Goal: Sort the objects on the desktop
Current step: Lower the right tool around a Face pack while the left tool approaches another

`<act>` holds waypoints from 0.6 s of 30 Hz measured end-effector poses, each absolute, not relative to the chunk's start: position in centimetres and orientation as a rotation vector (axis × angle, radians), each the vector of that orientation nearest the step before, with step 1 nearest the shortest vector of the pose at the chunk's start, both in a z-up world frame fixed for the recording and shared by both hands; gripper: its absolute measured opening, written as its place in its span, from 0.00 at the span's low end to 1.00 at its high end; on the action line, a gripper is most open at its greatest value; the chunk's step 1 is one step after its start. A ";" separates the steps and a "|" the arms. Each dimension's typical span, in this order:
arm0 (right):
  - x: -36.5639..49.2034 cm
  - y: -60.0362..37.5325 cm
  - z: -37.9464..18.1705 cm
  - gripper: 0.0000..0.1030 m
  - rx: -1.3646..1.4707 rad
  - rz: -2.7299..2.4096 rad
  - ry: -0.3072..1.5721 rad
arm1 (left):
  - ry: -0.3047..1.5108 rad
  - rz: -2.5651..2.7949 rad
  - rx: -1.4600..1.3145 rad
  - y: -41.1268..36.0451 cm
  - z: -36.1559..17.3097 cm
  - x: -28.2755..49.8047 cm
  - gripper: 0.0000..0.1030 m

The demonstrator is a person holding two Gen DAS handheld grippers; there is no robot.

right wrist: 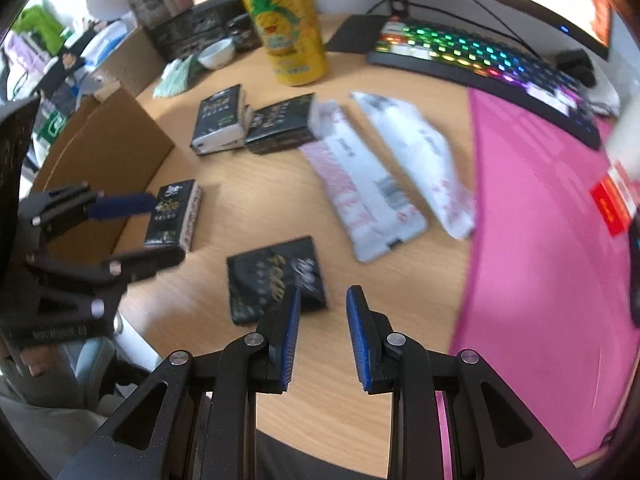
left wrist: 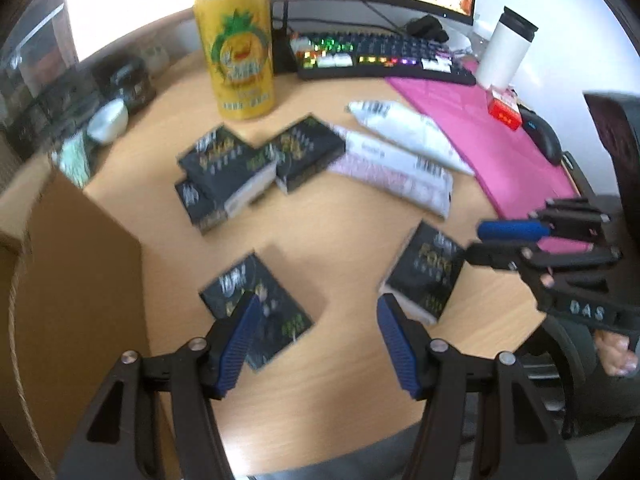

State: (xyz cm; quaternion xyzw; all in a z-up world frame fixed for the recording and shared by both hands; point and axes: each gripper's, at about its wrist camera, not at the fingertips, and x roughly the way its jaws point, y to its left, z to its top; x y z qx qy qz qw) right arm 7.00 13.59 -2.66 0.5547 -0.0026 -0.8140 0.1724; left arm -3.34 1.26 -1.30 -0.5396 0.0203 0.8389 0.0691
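Both open, holding nothing: left gripper [left wrist: 316,338] above bare wooden desk [left wrist: 340,236] between two black packs [left wrist: 260,308], right gripper [right wrist: 322,336] near pink mat [right wrist: 540,240] edge.

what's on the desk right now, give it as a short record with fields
surface: wooden desk
black packs: five tissue packs, three clustered behind, two nearer the grippers
white pouches: two side by side
can: yellow pineapple can, upright
box: cardboard box at the desk's left
mat: pink mat on the right
keyboard: lit keyboard behind
left gripper: open, empty
right gripper: open, empty
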 end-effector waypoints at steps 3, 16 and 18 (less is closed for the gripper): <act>7.5 14.3 -3.3 0.25 1.598 -2.316 -0.008 | 0.163 2.541 -1.644 2.4 -1.9 -4.7 0.64; 6.8 15.1 -4.6 0.25 1.586 -2.329 -0.075 | 0.270 2.423 -1.675 6.3 -3.5 -5.3 0.64; 6.4 15.0 -4.7 0.25 1.581 -2.327 -0.086 | 0.247 2.398 -1.669 6.6 -3.6 -5.0 0.64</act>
